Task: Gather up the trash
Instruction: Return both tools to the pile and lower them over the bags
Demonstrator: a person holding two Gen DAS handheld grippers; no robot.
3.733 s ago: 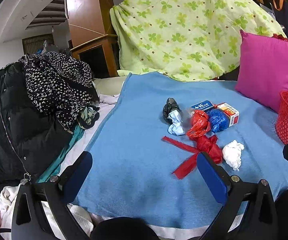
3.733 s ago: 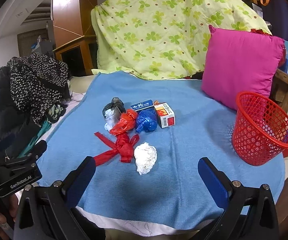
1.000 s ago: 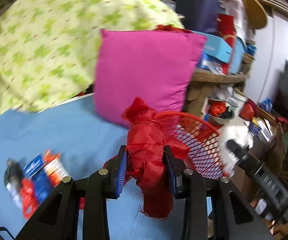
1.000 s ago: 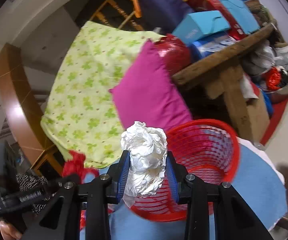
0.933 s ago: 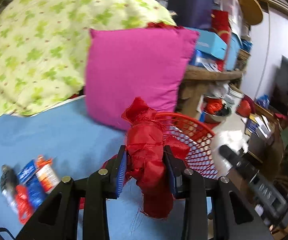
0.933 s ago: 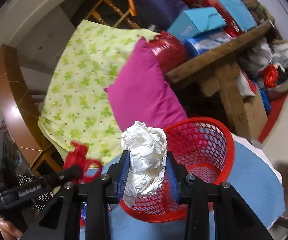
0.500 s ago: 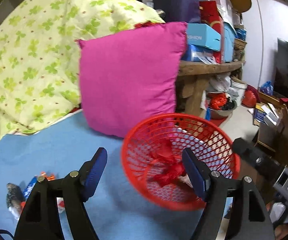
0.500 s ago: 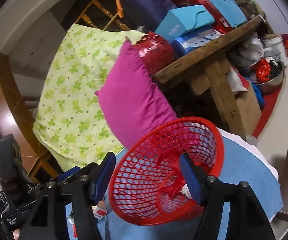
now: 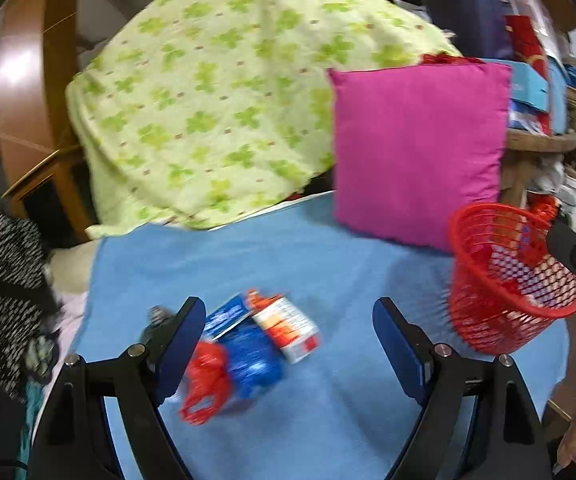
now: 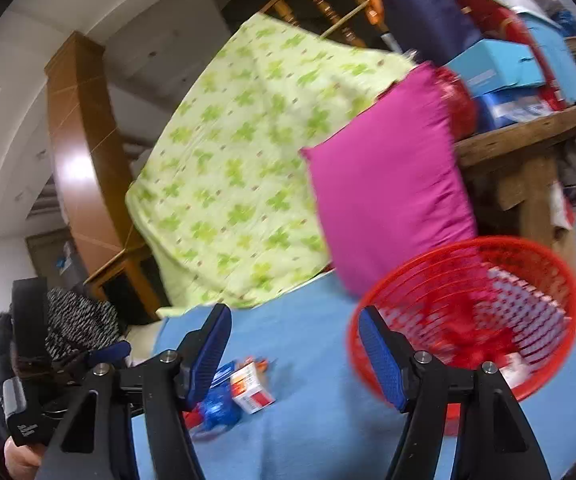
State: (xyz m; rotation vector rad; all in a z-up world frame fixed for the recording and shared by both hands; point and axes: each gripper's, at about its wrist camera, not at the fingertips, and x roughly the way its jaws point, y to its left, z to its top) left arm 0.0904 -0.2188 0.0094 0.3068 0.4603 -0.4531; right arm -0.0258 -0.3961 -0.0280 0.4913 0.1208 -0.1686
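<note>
Trash [image 9: 247,344]: blurred red, blue wads, small carton.

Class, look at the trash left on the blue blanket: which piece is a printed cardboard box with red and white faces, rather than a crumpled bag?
The small carton, rightmost in the cluster. Beside it lie a blue bag and a red bag, both soft and crumpled.
</note>
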